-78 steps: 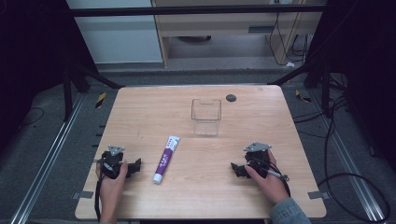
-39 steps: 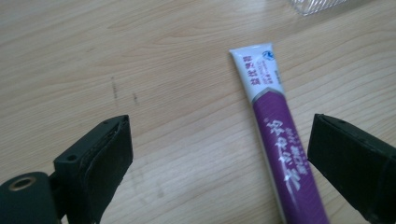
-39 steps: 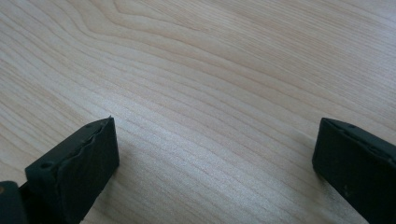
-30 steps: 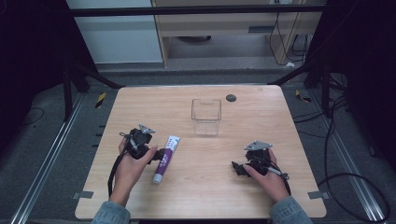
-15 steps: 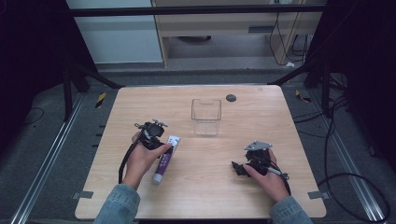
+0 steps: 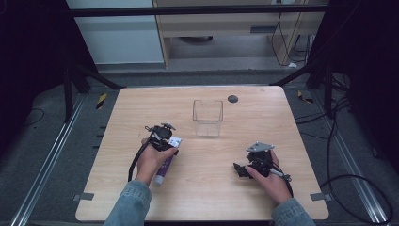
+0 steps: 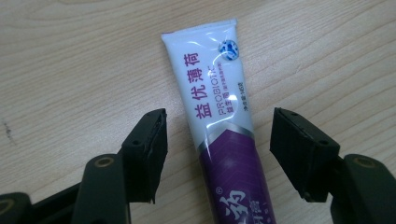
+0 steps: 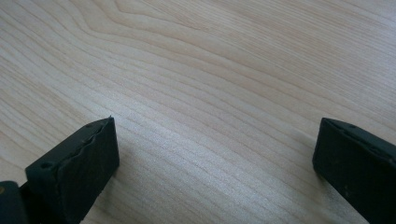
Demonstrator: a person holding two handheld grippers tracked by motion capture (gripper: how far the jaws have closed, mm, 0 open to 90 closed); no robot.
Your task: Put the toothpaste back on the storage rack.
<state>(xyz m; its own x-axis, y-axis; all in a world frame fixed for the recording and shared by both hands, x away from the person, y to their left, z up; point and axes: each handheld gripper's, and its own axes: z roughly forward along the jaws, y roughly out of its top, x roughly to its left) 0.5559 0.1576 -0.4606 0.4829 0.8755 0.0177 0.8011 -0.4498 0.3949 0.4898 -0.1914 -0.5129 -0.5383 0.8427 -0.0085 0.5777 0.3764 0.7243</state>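
Observation:
A white and purple toothpaste tube lies flat on the wooden table, left of centre. My left gripper is over its white end. In the left gripper view the tube runs between the two black jaws, with a gap on each side, and no pad touches it. These jaws have just been closing around the tube. My right gripper rests at the front right of the table, jaws wide apart over bare wood. A clear plastic box stands upright behind the tube, near the table's middle.
A small dark round disc sits near the table's far edge, right of the clear box. Metal frame rails and cables run along the floor on both sides of the table.
My left hand has moved right and forward, from the front left of the table to above the tube's white end. The right hand has kept still.

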